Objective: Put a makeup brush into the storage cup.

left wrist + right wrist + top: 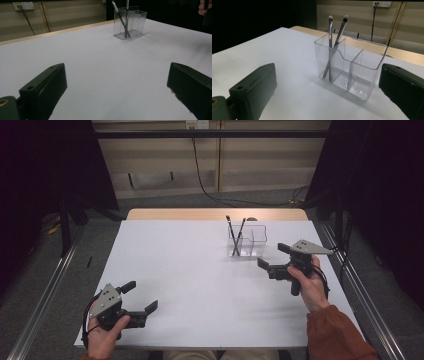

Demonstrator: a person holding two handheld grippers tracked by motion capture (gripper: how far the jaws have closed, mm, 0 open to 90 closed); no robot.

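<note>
A clear plastic organizer (247, 241) (130, 22) (352, 68) with two compartments stands at the far right part of the white table (190, 280). Two makeup brushes (235, 236) (334, 42) lean crossed in its left compartment; the right compartment holds nothing. My right gripper (272, 256) (327, 92) is open just right of the organizer and points at it, with nothing between its jaws. My left gripper (140, 296) (115, 92) is open near the table's front left corner, low over bare table.
The table's wooden far edge (215, 214) borders a grey floor with a black cable (220, 197). Metal rails (45, 290) run along both sides of the table. A wall socket (23, 5) sits on the back wall.
</note>
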